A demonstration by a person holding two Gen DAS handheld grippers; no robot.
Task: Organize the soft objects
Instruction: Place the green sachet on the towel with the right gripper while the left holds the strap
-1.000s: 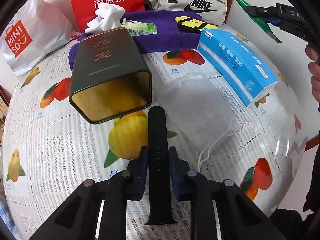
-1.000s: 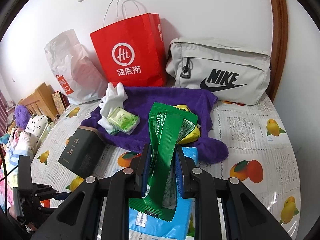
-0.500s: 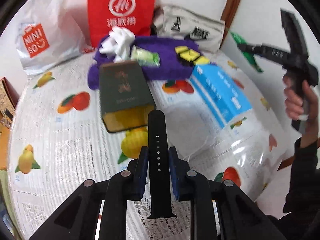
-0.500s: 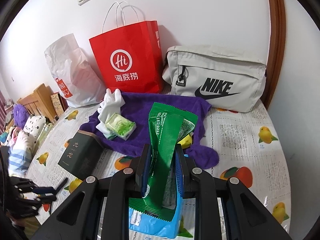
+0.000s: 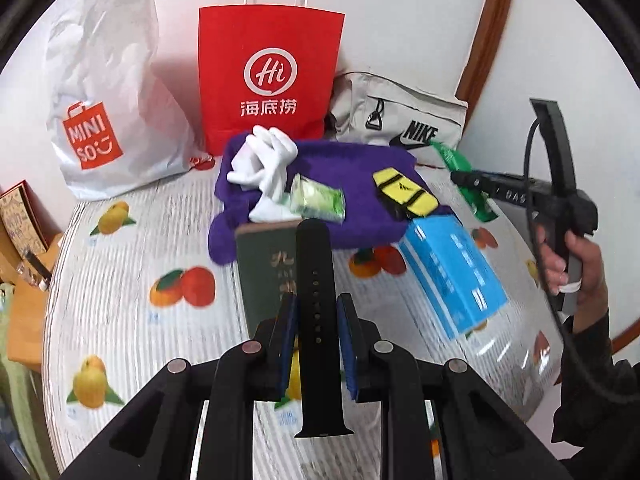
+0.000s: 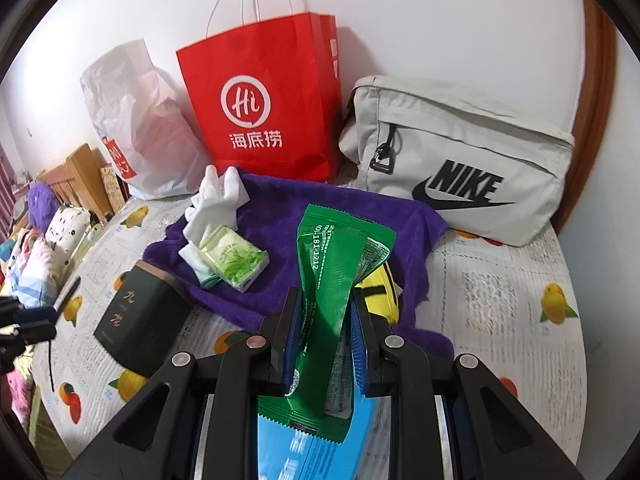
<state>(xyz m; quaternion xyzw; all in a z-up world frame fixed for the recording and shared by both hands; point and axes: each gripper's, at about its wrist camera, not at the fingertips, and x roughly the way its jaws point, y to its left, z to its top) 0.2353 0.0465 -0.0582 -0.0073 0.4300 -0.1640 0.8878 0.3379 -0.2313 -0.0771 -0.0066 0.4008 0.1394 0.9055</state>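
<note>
Bright, even room light; glare streaks the glossy bench cover (image 5: 496, 344) at near right, soft shadows fall behind the bags, fisheye bends and darkens the edges.

I see a black strap (image 5: 316, 300); a green wrapper (image 6: 332, 292) with white print; a purple towel (image 5: 340, 184) under white gloves (image 5: 264, 164); a red bag (image 5: 270, 76) with a white logo; a dark green box (image 6: 140, 320); a light blue pack (image 5: 452, 272); the tablecloth (image 5: 120, 280) is white, patterned with orange and yellow fruit.
</note>
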